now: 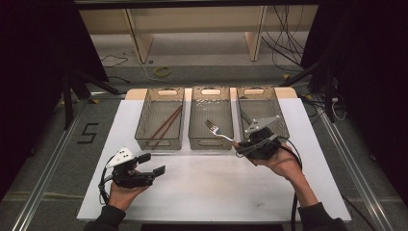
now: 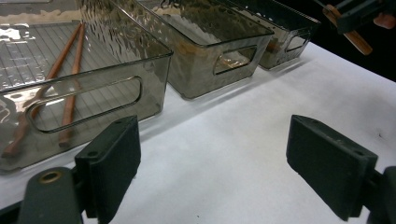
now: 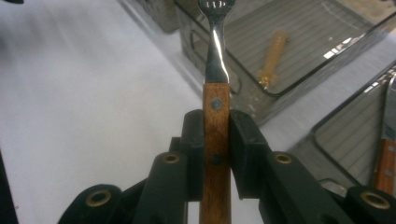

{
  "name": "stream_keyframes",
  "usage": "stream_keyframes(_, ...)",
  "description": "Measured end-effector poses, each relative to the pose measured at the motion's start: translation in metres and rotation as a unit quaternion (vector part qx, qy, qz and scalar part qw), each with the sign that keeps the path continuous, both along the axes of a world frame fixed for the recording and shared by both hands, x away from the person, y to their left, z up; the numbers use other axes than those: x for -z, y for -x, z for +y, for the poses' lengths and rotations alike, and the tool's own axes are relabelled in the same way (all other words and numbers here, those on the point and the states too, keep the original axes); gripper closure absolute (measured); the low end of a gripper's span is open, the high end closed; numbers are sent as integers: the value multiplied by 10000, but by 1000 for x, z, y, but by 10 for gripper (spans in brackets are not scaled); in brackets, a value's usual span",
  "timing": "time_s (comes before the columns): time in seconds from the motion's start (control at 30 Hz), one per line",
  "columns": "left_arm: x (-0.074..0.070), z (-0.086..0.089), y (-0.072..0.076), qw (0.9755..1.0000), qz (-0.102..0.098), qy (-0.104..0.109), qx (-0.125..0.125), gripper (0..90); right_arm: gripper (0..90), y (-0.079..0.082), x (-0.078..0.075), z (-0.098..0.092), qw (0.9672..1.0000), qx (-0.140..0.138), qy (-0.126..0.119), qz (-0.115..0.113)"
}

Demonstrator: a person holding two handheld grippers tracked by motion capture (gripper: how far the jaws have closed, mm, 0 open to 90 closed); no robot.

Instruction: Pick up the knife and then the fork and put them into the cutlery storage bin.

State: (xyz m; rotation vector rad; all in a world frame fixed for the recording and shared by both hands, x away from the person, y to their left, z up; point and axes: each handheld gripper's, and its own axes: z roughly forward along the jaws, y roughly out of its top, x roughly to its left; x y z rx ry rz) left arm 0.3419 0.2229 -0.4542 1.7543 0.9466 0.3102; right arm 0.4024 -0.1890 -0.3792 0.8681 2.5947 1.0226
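A fork [image 1: 215, 129] with a wooden handle is held up by my right gripper [image 1: 239, 144], its tines pointing toward the middle bin [image 1: 210, 140]. In the right gripper view both pads are shut on the fork's handle [image 3: 216, 116], and the right gripper [image 3: 216, 140] points at a smoky bin [image 3: 299, 79]. My left gripper [image 1: 152, 163] rests low at the table's front left, jaws open and bare. In the left gripper view the left gripper [image 2: 215, 158] faces the white table [image 2: 243, 140] in front of the bins.
Three smoky clear bins stand side by side at the back of the white table [image 1: 202, 187]. The left bin [image 1: 159, 139] holds two chopsticks [image 1: 166, 122]. The right bin [image 1: 281, 118] holds a wooden-handled utensil [image 3: 385, 161]. A brown wooden piece [image 3: 273, 51] lies in the bin ahead of the fork.
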Motion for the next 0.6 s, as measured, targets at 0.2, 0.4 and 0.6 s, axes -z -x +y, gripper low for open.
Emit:
stream_keyframes(0.2, 0, 0, 0, 10000, 4, 3, -4, 175, 775, -10, -5, -10, 9998, 206, -44, -61)
stream_keyframes(0.4, 0, 0, 0, 10000, 17, 4, -8, 175, 774, -22, -10, -21, 9989, 434, -112, -107)
stream_keyframes(0.6, 0, 1, 0, 10000, 4, -7, -7, 175, 775, -36, -15, -31, 9976, 682, -75, -113)
